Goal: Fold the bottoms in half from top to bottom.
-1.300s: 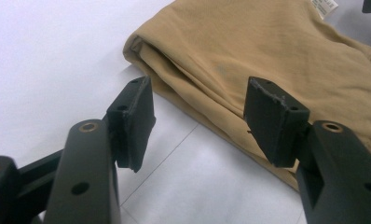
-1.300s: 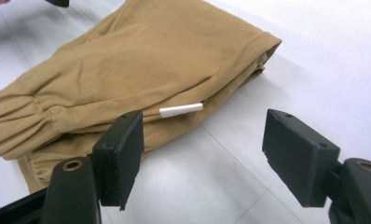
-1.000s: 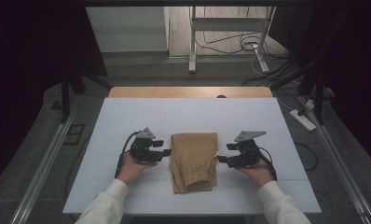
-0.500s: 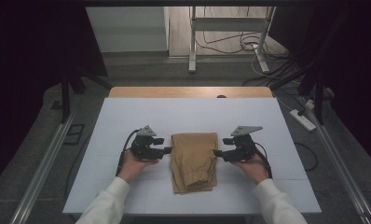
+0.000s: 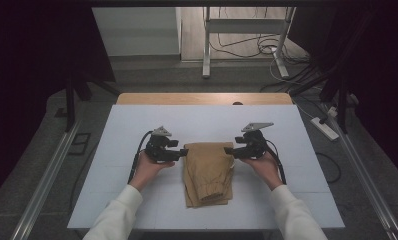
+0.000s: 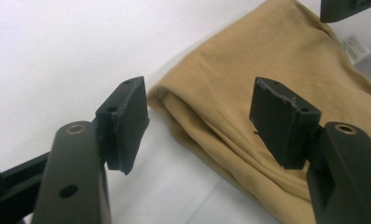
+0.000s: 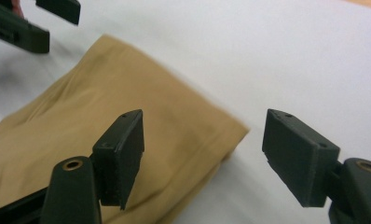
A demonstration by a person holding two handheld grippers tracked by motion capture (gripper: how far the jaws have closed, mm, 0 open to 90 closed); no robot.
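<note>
The jaws of both the left gripper (image 5: 183, 154) and the right gripper (image 5: 228, 150) stand spread and empty, the left's having just been opening, flanking the far corners of the folded tan trousers (image 5: 208, 172) mid-surface, apparently to pinch them.

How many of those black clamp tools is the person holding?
2. The left gripper sits at the left edge of the folded tan garment; the right gripper sits at its right edge.
</note>
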